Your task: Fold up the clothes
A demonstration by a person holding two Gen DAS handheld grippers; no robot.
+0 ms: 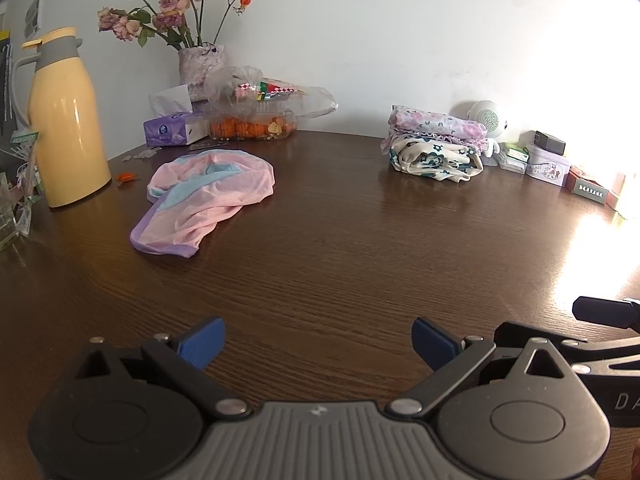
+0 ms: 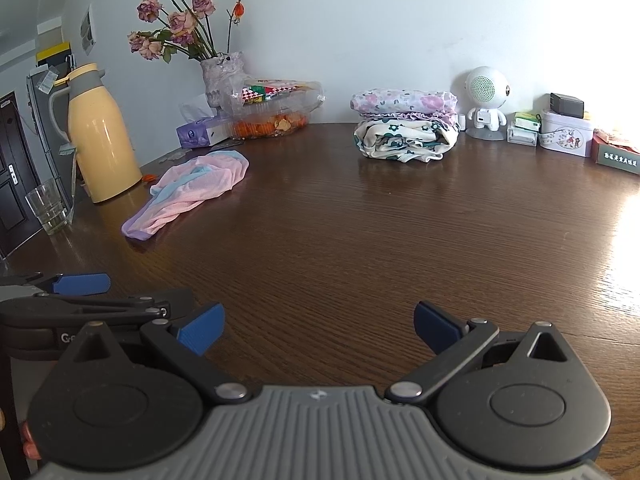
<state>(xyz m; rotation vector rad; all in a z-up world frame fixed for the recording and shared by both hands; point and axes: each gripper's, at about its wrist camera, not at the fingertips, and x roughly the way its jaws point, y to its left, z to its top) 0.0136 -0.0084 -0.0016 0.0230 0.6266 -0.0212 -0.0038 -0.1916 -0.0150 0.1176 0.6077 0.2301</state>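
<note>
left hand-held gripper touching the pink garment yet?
Apart. The left wrist view shows the left hand-held gripper open over bare table, with the crumpled pink garment lying well beyond its fingertips.

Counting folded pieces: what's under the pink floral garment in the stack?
Under the pink floral garment lies a cream garment with green flowers, resting on the table. Anything tucked between them is hidden.

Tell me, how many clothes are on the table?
3: a crumpled pink garment lies near the yellow jug; a floral-purple folded one sits atop a green-flowered one by the wall. More may hide within that pile.
</note>
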